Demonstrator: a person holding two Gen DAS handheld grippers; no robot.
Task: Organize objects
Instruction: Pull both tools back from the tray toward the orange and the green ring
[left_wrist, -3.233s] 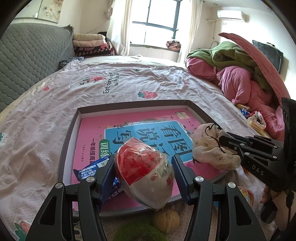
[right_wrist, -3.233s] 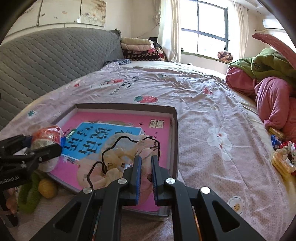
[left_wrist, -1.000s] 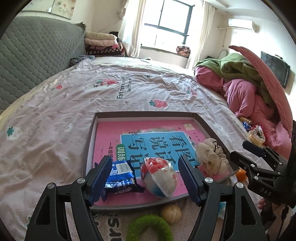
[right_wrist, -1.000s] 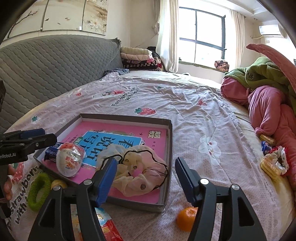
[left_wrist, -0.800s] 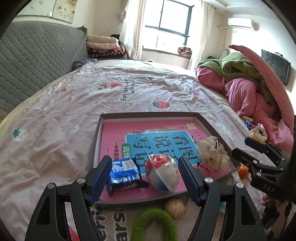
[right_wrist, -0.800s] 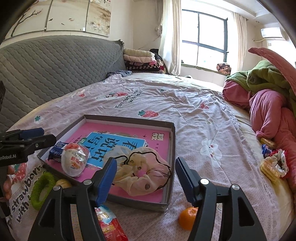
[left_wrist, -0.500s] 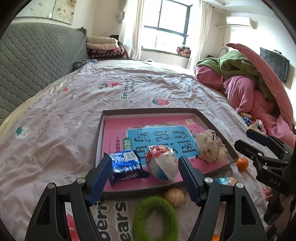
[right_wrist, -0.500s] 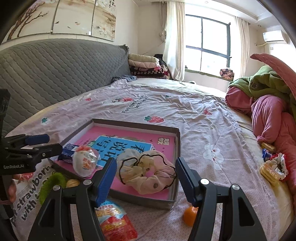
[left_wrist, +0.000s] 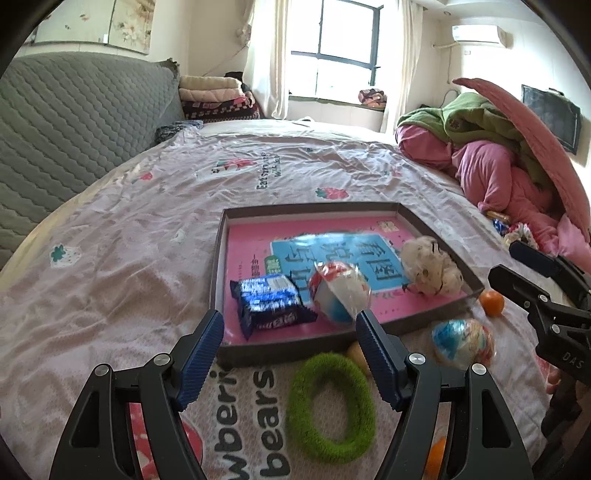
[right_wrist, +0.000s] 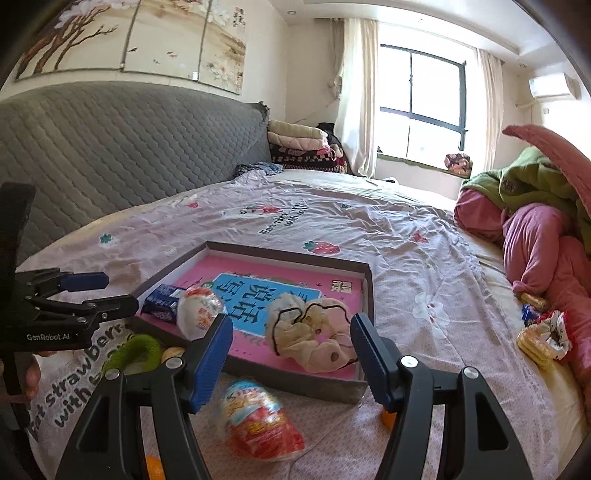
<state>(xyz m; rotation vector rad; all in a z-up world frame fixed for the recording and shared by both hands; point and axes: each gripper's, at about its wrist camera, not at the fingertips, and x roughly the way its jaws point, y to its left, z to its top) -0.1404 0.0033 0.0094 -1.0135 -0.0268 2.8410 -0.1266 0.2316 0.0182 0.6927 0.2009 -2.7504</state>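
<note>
A shallow dark box (left_wrist: 218, 258) (right_wrist: 364, 295) with a pink book inside lies on the bed. In it are a blue snack pack (left_wrist: 269, 306) (right_wrist: 162, 301), a red-and-white wrapped egg (left_wrist: 338, 295) (right_wrist: 199, 310) and a cream scrunchie (left_wrist: 430, 269) (right_wrist: 314, 336). My left gripper (left_wrist: 290, 332) is open and empty, just before the box's near edge. My right gripper (right_wrist: 291, 334) is open and empty, over the near right part of the box. On the sheet outside the box lie a green fuzzy ring (left_wrist: 332, 402) (right_wrist: 136, 350), a second wrapped egg (left_wrist: 461, 341) (right_wrist: 258, 421), a walnut (left_wrist: 356, 354) and a small orange (left_wrist: 493, 302).
A heap of pink and green bedding (left_wrist: 498, 155) (right_wrist: 535, 229) fills the right side. Snack wrappers (right_wrist: 539, 338) lie beside it. A grey quilted headboard (right_wrist: 110, 155) runs along the left. Folded blankets (left_wrist: 214, 96) are stacked by the window.
Both grippers let go of the egg and the scrunchie in the box, opened and drew back toward me. More of the sheet and the loose objects before the box has come into view.
</note>
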